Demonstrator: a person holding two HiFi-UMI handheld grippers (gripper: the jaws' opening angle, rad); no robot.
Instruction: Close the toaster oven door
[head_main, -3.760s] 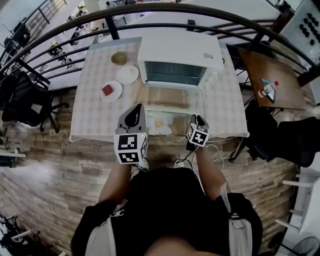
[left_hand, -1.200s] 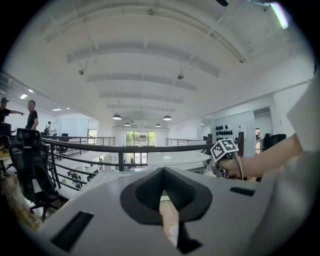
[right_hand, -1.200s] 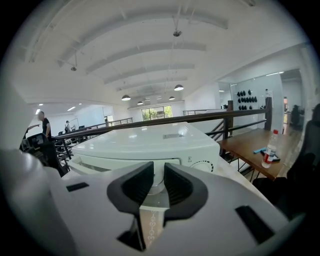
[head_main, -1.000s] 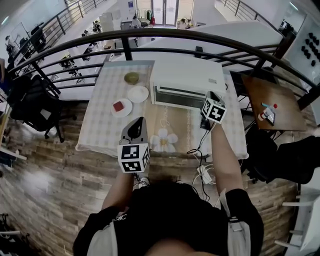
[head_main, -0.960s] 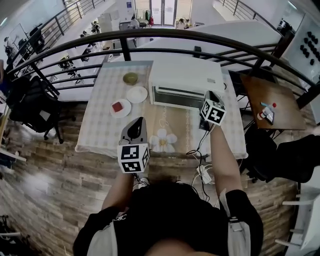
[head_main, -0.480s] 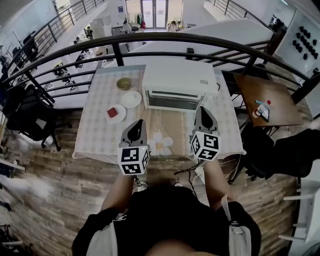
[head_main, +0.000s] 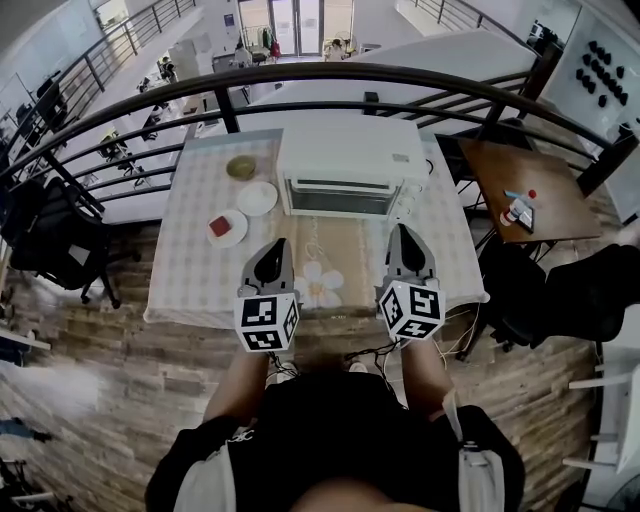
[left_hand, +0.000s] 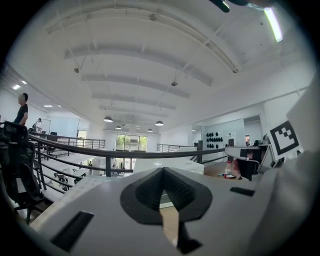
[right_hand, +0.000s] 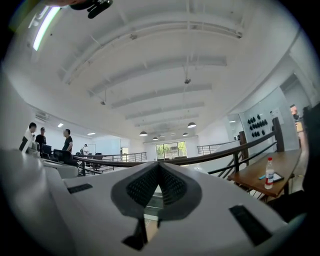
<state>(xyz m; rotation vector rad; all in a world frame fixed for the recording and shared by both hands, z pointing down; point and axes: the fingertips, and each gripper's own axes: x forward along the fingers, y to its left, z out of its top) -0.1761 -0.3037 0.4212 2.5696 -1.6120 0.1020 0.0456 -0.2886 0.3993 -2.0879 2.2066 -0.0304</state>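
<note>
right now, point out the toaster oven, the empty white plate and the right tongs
toaster oven (head_main: 350, 160): head view, white top panel
empty white plate (head_main: 257, 197): head view, bare centre
right tongs (head_main: 404, 232): head view, closed tips

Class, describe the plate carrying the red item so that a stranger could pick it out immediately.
On the checked table stands a white toaster oven, with three dishes to its left. The plate lies nearest the person. Unlike the empty plate and the greenish bowl, it carries a red piece.

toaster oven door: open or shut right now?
Shut. In the head view the door stands upright, flush with the front of the toaster oven; no panel lies folded out over the table.
</note>
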